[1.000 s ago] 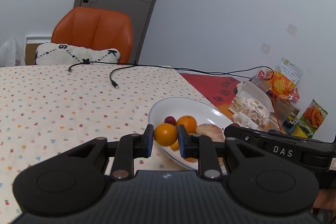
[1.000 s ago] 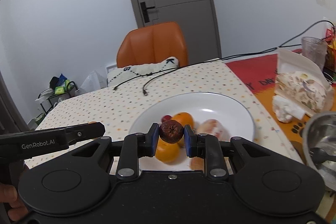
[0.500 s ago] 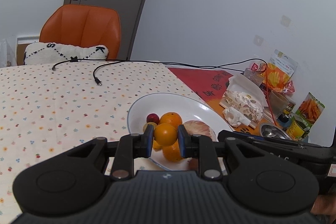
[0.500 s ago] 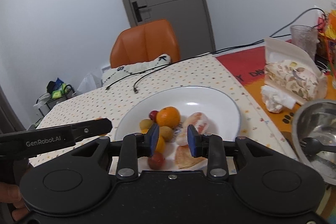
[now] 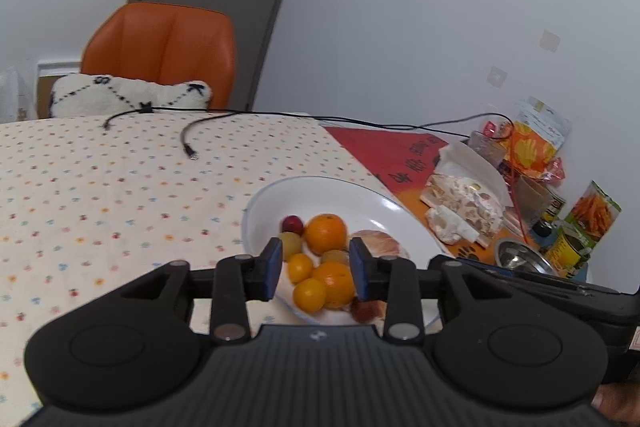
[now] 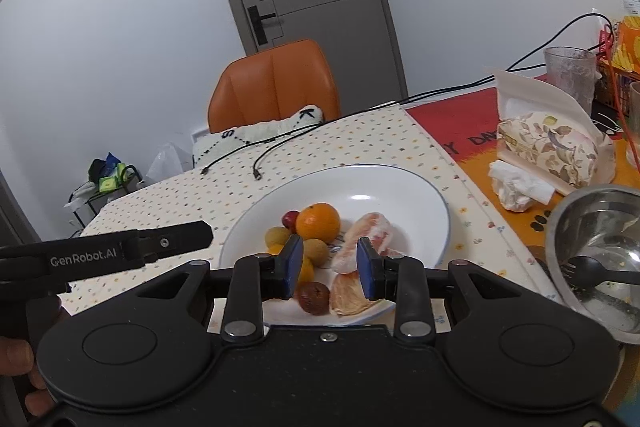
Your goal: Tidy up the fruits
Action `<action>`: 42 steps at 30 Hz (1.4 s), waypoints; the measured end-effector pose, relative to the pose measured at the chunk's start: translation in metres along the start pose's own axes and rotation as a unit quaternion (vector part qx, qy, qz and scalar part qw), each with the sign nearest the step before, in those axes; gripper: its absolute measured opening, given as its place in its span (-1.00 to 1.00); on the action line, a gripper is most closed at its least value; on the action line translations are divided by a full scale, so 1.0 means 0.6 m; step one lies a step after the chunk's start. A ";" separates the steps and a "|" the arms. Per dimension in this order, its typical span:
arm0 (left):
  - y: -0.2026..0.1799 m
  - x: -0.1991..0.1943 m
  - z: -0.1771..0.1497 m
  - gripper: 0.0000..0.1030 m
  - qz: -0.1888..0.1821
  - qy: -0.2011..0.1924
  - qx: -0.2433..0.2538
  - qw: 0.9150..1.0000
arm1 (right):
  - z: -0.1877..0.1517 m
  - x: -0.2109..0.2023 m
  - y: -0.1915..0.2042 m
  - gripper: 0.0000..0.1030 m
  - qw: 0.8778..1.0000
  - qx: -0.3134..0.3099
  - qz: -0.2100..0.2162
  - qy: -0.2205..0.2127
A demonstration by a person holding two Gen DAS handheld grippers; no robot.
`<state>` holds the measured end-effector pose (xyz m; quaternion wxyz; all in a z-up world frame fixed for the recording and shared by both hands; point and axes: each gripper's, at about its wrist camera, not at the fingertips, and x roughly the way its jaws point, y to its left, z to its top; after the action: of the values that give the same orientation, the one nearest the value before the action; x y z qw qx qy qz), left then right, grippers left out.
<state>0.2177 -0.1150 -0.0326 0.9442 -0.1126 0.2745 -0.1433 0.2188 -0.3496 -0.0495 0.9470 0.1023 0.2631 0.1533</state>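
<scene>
A white plate on the dotted tablecloth holds several fruits: a large orange, small oranges, a red fruit, a dark brown wrinkled fruit and peeled pomelo pieces. My left gripper hangs open over the plate's near side, with the small oranges lying below its gap. My right gripper is open too, above the brown fruit and the pomelo. Nothing is held.
An orange chair with a white cushion stands behind the table. Two black cables lie on the cloth. To the right are a tissue pack, a steel bowl with a black fork, a glass and snack packets.
My left gripper has opened and its small orange now lies on the plate. My right gripper let go of the brown fruit about half a second ago and has opened wider.
</scene>
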 end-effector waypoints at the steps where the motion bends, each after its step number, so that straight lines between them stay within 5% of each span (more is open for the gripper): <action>1: 0.003 -0.005 0.001 -0.23 0.004 -0.002 -0.002 1.000 | -0.001 -0.001 0.004 -0.40 1.000 -0.001 0.003 0.000; 7: 0.013 -0.036 0.002 0.13 0.023 -0.010 0.001 1.000 | -0.004 -0.004 0.027 -0.40 1.000 -0.006 0.015 0.003; 20: 0.029 -0.110 -0.003 0.50 0.060 -0.024 0.005 0.998 | -0.010 -0.023 0.078 -0.36 0.998 -0.018 0.055 0.004; 39: 0.035 -0.229 -0.031 0.80 0.119 -0.035 -0.004 0.992 | -0.020 -0.108 0.126 0.83 0.996 -0.044 0.072 -0.020; 42: 0.031 -0.246 -0.034 0.83 0.120 -0.037 -0.002 0.992 | -0.023 -0.124 0.134 0.90 0.996 -0.048 0.071 -0.023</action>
<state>0.0910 -0.0515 0.0172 0.9638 -0.0864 0.2511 -0.0245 0.1320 -0.2990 -0.0041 0.9435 0.0784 0.2254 0.2298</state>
